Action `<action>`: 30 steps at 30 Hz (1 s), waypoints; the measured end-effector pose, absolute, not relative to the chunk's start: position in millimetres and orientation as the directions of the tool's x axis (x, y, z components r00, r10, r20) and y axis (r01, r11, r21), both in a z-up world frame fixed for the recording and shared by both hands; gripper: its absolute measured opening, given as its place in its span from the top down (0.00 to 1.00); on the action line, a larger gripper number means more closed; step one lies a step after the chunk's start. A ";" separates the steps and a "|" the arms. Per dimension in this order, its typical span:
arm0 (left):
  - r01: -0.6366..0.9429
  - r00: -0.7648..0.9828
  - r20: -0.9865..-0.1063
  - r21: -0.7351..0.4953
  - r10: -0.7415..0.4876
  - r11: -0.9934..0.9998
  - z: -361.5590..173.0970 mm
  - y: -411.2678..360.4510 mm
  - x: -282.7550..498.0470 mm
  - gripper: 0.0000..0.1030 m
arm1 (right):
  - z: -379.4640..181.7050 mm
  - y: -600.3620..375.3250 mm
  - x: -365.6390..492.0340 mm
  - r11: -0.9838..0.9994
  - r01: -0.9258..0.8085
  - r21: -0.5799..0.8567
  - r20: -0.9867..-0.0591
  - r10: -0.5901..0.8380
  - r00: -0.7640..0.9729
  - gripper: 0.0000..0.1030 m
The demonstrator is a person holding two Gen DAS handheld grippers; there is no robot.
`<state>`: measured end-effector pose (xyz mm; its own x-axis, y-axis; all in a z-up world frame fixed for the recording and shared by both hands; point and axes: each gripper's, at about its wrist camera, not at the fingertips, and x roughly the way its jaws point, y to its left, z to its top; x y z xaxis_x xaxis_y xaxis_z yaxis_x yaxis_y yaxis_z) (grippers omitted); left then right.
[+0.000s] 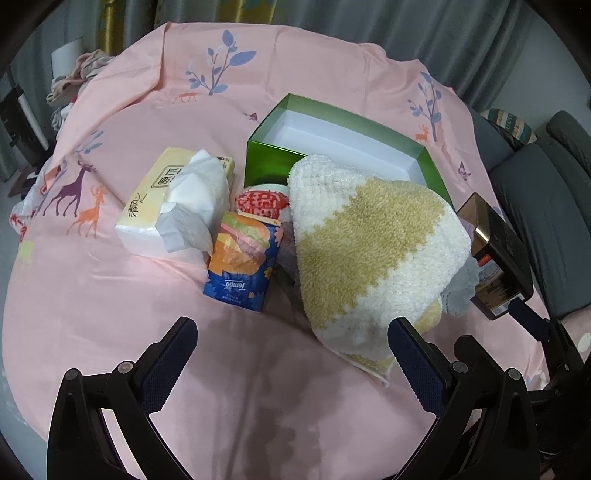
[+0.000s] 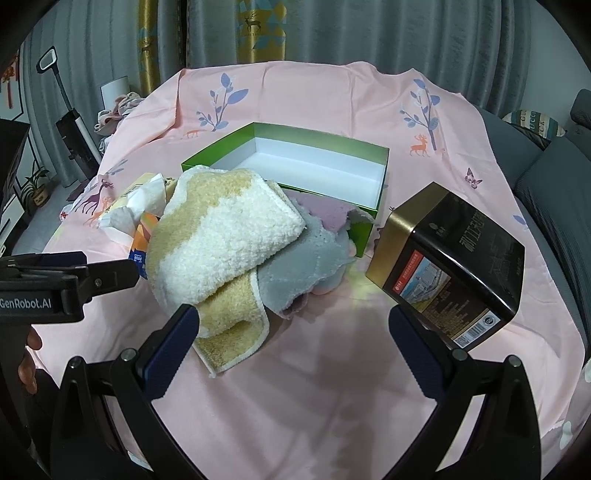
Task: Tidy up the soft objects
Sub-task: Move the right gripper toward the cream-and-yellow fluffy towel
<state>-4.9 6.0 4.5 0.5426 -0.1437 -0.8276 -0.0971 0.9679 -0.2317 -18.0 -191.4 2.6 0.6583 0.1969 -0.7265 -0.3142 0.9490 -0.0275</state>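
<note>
Where the pink sheet (image 1: pixel 110 314) printed with deer and trees lies bare at the near edge, both hand-held grippers hover with nothing between their fingers. The left gripper (image 1: pixel 291 354) has its jaws spread wide over the sheet, and the right gripper (image 2: pixel 293 343) is spread the same way. Just past the right gripper's left fingertip (image 2: pixel 181 332), a folded yellow and white towel (image 2: pixel 218 236) is heaped on the sheet, draped over a grey cloth (image 2: pixel 299 266) whose scalloped edge pokes out from under it. A black and gold box (image 2: pixel 454 269) lies tipped on its side to the right of the cloths, near them. To the left of the towel stands a blue pack of tissues (image 1: pixel 242 258), with a small red and white bundle (image 1: pixel 262 201) behind it. Left of these sits a yellow tissue box (image 1: pixel 162 199) with a white tissue pulled up out of its top. Behind the towel, touching it, an open green box (image 1: pixel 269 158) with a white inside holds nothing. Farthest back hang grey and gold curtains (image 2: pixel 332 33).
</note>
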 end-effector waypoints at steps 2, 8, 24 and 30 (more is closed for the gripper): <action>-0.099 0.544 -0.826 -0.236 -0.146 0.967 4.4 6.4 -4.9 0.00 | 2.3 -191.0 -18.0 0.949 -0.315 -0.028 -0.727 0.197 0.658 0.01; -0.107 0.555 -0.812 -0.284 -0.180 0.953 6.0 12.3 -4.2 0.00 | 1.9 -190.8 -17.9 0.949 -0.315 -0.026 -0.728 0.198 0.657 0.01; -0.081 0.549 -0.806 -0.313 -0.220 0.946 3.2 16.0 -3.2 0.00 | -3.7 -187.5 -20.1 0.939 -0.345 0.012 -0.734 0.242 0.634 0.01; -0.052 0.559 -0.777 -0.381 -0.289 0.923 0.5 20.5 -3.3 0.00 | -10.1 -188.1 -29.3 0.890 -0.438 0.129 -0.711 0.391 0.585 0.01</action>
